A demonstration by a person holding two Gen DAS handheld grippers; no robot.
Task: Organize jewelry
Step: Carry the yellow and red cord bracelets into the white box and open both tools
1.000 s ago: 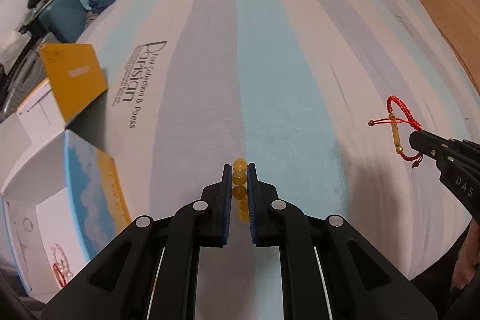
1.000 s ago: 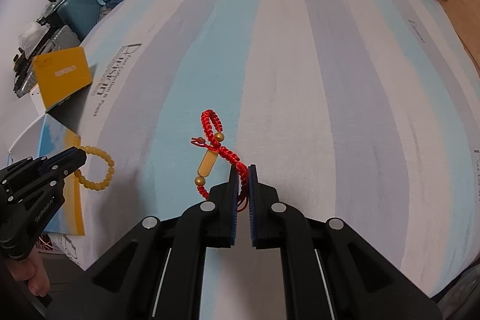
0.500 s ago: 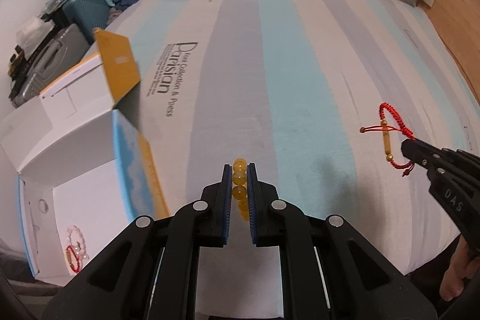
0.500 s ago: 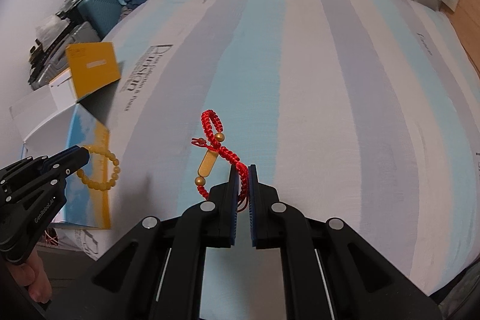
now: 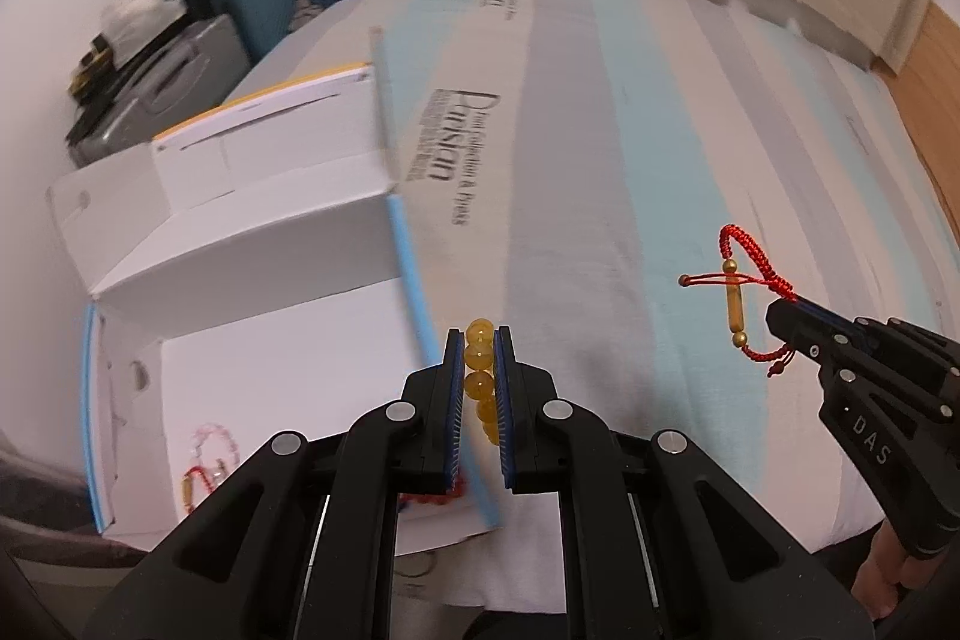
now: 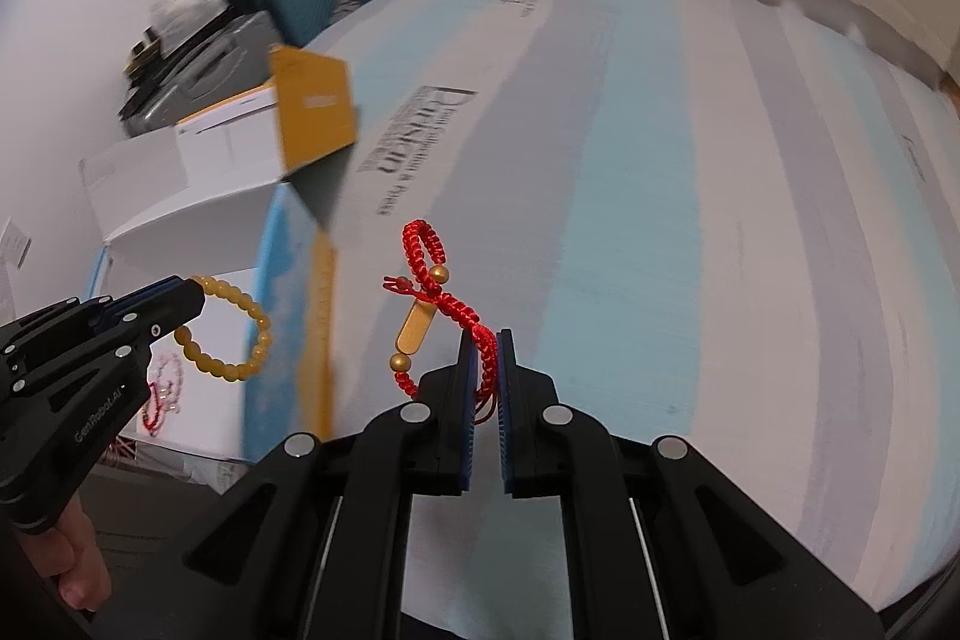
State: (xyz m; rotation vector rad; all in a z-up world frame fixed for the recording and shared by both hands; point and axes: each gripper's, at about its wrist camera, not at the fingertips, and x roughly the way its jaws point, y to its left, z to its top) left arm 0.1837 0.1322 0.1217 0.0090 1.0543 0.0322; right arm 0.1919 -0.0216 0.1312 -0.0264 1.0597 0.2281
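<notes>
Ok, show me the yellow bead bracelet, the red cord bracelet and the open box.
yellow bead bracelet [image 6: 255,319], right wrist view, right-hand beads
red cord bracelet [image 6: 427,244], right wrist view, top loop
open box [image 5: 258,388], left wrist view, white inner floor

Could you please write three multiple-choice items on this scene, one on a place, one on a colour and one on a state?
1. Where is the open white box?
A. On the far side of the bed
B. Beside the bed's left edge
C. On the wooden floor at right

2. What colour are the beads of the bracelet in the left tongs?
A. Amber yellow
B. Green
C. Black

3. What state are the right tongs in?
A. Open and empty
B. Shut on the box flap
C. Shut on the red cord bracelet

Key: 1 B, the box sits beside the striped mattress; 2 A, the beads show yellow in both views; 3 C, the red cord runs between the closed pads.
</notes>
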